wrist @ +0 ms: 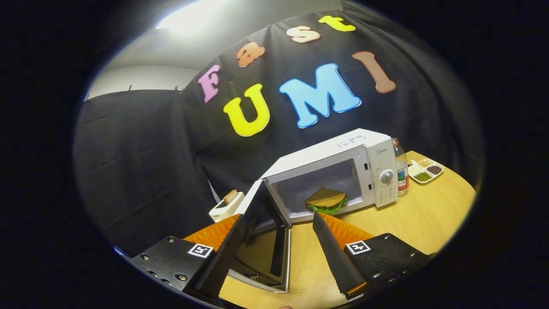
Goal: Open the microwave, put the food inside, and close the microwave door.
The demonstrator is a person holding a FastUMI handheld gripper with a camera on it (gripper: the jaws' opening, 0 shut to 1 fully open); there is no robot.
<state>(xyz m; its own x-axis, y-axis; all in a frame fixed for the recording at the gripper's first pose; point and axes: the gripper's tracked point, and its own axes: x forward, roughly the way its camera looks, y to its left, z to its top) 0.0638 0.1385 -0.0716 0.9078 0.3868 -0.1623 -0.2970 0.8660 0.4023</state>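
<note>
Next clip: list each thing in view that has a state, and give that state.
microwave: standing on the table, cavity open
microwave door: swung wide open, between the jaws
sandwich: lying inside the cavity
gripper: jaws open, holding nothing
bottle: upright beside the microwave, cap on
divided dish: filled compartments
toaster: bread sticking up from slot

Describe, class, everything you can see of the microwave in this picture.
The microwave is a white box standing on the wooden table, just beyond the open gripper. Its door hangs wide open between the fingers. A sandwich lies inside the pale cavity. The panel carries a round dial; a bottle stands beside it.
</note>
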